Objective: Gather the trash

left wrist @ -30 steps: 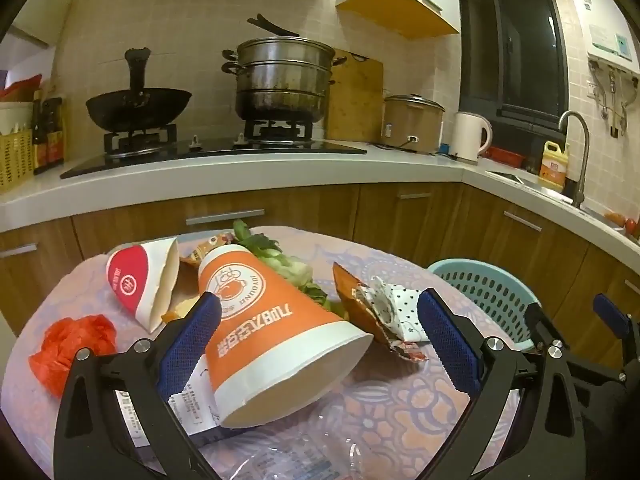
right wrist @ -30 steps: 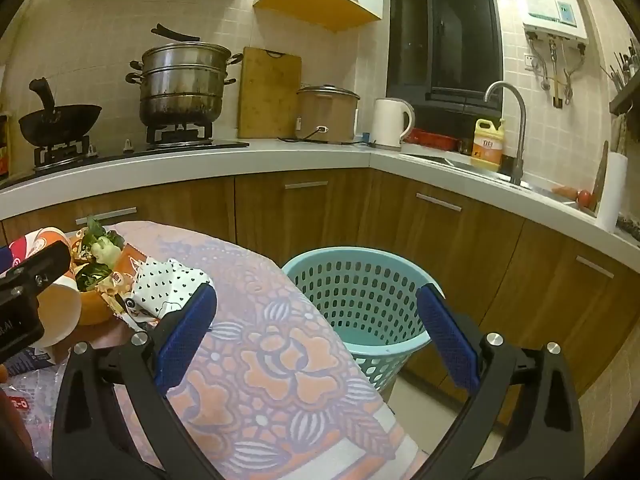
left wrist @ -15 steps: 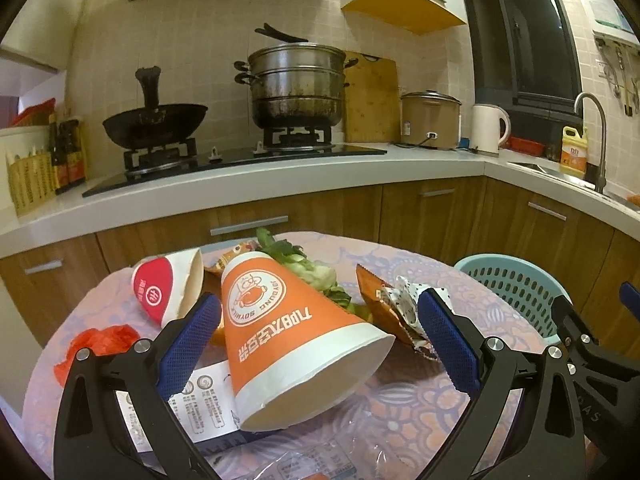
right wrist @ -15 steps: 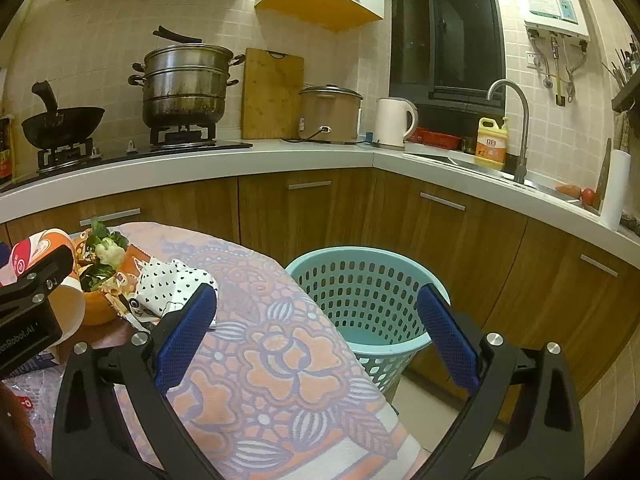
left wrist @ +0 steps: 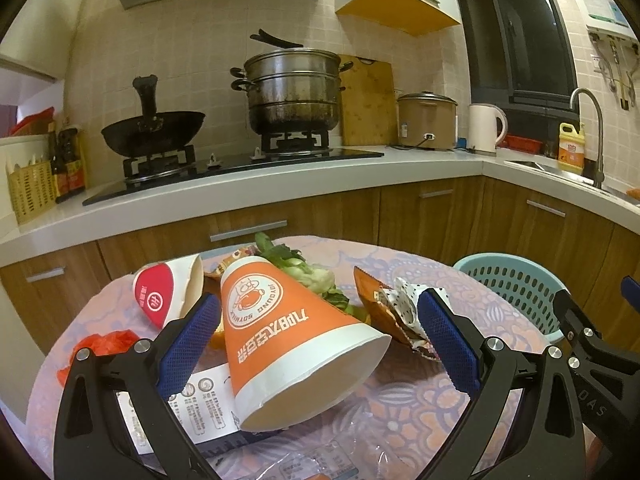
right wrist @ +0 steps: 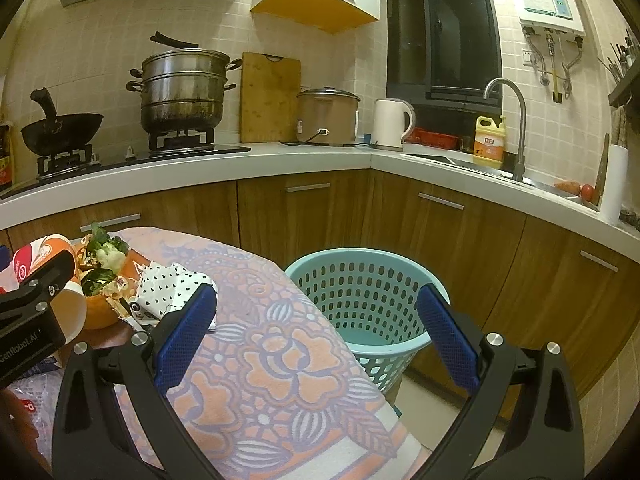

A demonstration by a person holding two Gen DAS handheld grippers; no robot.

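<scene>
On the table: orange paper cup (left wrist: 280, 340) lies tipped.
Handling: light, crushable; grip its sides.
Jaws: both pairs spread, empty.

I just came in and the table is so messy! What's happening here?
A person holds two grippers to clear trash. The left gripper is open around a tipped orange paper cup, not squeezing it. The right gripper is open and empty above the table edge. The blue basket beside the table looks empty.

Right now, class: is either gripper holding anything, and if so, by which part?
Nothing is held. The left gripper is open around the orange cup, not touching; the right gripper is open and empty.
</scene>
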